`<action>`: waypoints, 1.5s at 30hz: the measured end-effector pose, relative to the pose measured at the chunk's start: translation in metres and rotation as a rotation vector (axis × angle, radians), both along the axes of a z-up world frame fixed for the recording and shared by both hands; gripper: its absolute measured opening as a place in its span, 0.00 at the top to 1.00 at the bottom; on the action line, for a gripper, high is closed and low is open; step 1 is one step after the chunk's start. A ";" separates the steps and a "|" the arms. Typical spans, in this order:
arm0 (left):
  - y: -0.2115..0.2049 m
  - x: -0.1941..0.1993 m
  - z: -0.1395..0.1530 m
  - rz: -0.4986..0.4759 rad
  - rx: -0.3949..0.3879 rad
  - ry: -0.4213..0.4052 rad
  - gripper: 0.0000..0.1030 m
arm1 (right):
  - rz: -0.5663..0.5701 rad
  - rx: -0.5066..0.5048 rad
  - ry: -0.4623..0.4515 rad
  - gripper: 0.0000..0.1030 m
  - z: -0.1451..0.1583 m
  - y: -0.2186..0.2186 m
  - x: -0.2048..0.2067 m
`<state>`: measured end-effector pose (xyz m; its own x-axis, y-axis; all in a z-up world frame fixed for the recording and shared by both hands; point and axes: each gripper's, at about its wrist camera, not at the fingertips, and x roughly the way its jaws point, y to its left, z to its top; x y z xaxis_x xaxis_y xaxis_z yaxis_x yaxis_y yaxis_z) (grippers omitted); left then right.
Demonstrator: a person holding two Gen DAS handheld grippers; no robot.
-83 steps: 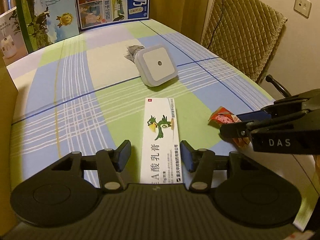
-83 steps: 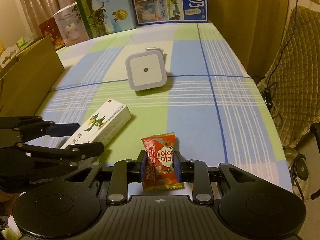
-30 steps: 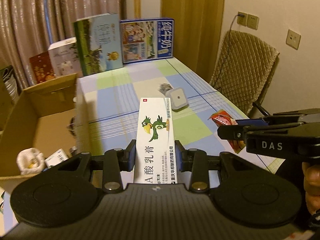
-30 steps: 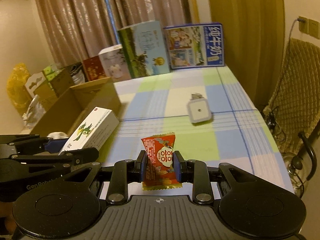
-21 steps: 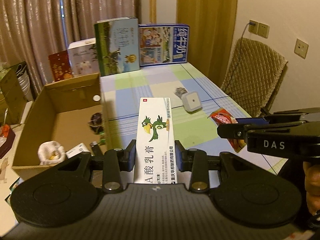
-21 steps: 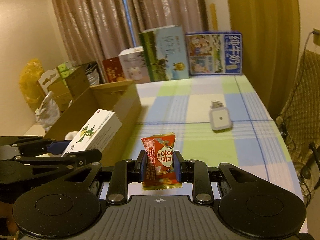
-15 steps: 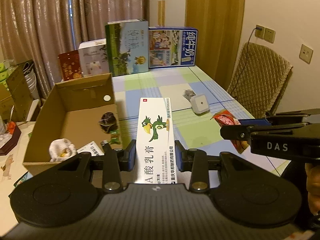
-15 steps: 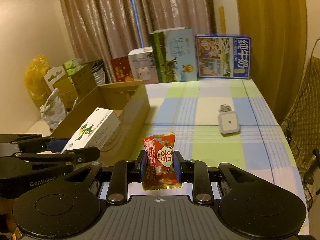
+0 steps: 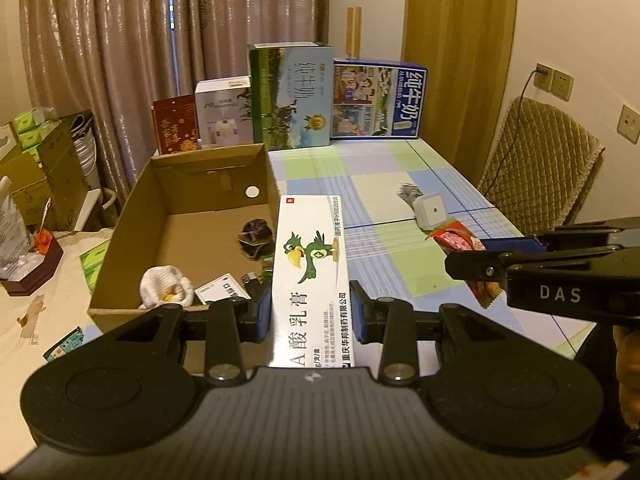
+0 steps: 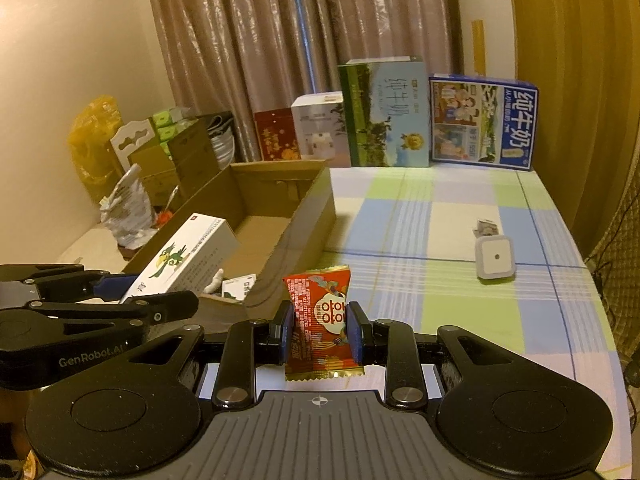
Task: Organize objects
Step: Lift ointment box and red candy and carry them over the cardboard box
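Left wrist view: the left hand-held gripper [image 9: 310, 316] is clamped on the ointment box [image 9: 312, 276], held level above the carton's [image 9: 120, 240] near corner. Right hand-held gripper [image 10: 320, 330] pinches the snack packet [image 10: 320, 312] upright over the bench [image 10: 440, 288]. Both seem mid-carry; next, each should move over the carton's open top and release.

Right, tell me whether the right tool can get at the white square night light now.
Probably not: the right tool is shut on the snack packet, though the table around the night light is open.
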<state>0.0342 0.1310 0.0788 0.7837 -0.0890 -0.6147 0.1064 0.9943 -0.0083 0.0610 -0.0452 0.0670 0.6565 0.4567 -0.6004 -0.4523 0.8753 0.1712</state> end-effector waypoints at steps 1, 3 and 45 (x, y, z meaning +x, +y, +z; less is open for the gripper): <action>0.003 -0.001 0.000 0.005 -0.001 0.000 0.68 | 0.004 0.000 -0.001 0.75 0.000 0.002 0.000; 0.007 -0.002 0.000 0.014 -0.002 -0.001 0.68 | 0.010 -0.002 -0.003 0.75 0.001 0.004 -0.001; 0.097 0.040 -0.010 0.095 0.093 0.018 0.68 | 0.141 -0.005 0.007 0.75 -0.008 0.103 0.051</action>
